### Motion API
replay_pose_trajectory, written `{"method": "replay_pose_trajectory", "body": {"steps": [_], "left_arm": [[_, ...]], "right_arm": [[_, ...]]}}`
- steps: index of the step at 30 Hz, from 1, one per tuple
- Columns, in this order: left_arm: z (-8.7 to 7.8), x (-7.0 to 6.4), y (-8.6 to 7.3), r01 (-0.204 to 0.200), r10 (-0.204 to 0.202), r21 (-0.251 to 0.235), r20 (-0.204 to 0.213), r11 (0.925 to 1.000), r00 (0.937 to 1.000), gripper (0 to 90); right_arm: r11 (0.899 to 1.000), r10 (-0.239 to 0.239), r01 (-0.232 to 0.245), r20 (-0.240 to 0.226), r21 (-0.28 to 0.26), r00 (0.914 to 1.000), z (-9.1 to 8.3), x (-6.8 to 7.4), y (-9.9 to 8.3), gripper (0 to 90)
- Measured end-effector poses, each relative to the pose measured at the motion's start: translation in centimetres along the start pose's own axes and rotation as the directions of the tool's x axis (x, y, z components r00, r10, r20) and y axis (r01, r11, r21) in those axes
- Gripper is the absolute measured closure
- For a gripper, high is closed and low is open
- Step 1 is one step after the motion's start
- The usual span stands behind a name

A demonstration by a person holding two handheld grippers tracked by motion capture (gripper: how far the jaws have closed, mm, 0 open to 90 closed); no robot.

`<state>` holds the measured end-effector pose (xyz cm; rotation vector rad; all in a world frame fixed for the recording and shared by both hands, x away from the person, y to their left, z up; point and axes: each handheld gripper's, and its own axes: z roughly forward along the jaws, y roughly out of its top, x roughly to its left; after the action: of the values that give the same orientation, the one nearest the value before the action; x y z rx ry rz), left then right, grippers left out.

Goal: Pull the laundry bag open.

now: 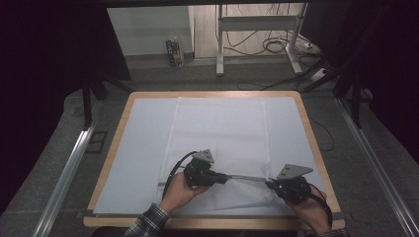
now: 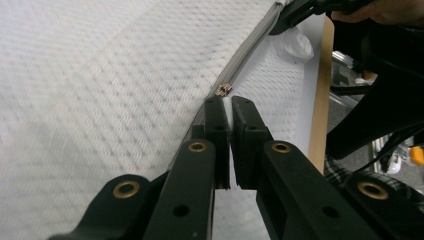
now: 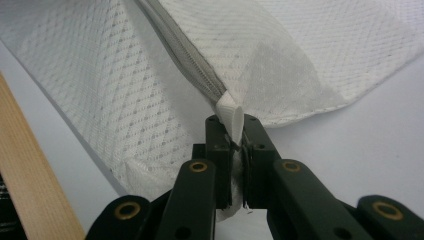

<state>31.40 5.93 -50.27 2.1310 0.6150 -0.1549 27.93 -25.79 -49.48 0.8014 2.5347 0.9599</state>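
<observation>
A white mesh bag (image 1: 217,133) lies flat, its zipper (image 1: 247,178) running left-right along the near edge. Left gripper (image 1: 225,178) and right gripper (image 1: 269,183) both pinch that zipper edge.

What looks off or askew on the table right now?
Only the white mesh bag: its near edge is lifted off the table, the grey zipper pulled taut between the left gripper and right gripper, so the near corner is bunched up. No damage or spill visible.
</observation>
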Motion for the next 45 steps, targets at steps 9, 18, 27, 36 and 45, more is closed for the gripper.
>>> {"method": "replay_pose_trajectory", "body": {"steps": [9, 18, 27, 36, 45], "left_arm": [[-0.9, 0.1, -0.8, 0.009, -0.009, -0.003, -0.019, 1.0000, 0.9998, 87.3], [-2.2, 0.3, -1.8, 0.028, -0.029, -0.006, -0.036, 0.9996, 0.9989, 87.3], [-3.6, 0.6, -2.7, 0.045, -0.046, -0.017, -0.064, 0.9988, 0.9969, 87.3], [-4.7, 0.7, -3.5, 0.058, -0.060, -0.027, -0.085, 0.9980, 0.9946, 87.3], [-6.0, 0.8, -4.5, 0.070, -0.074, -0.039, -0.110, 0.9968, 0.9912, 87.3]], "right_arm": [[1.000, 0.000, 0.000, 0.001, 0.001, 1.0000, 0.0, 0.0, -0.1, 83.8], [1.000, 0.013, -0.013, -0.011, -0.001, 0.9999, -0.1, -0.1, -0.2, 83.8], [1.000, 0.019, -0.019, -0.008, -0.001, 0.9998, -0.1, -0.2, -0.3, 83.8], [1.000, 0.022, -0.022, -0.006, -0.002, 0.9997, -0.2, -0.2, -0.4, 83.8], [1.000, 0.020, -0.020, -0.004, 0.000, 0.9998, -0.2, -0.3, -0.4, 83.8]]}}
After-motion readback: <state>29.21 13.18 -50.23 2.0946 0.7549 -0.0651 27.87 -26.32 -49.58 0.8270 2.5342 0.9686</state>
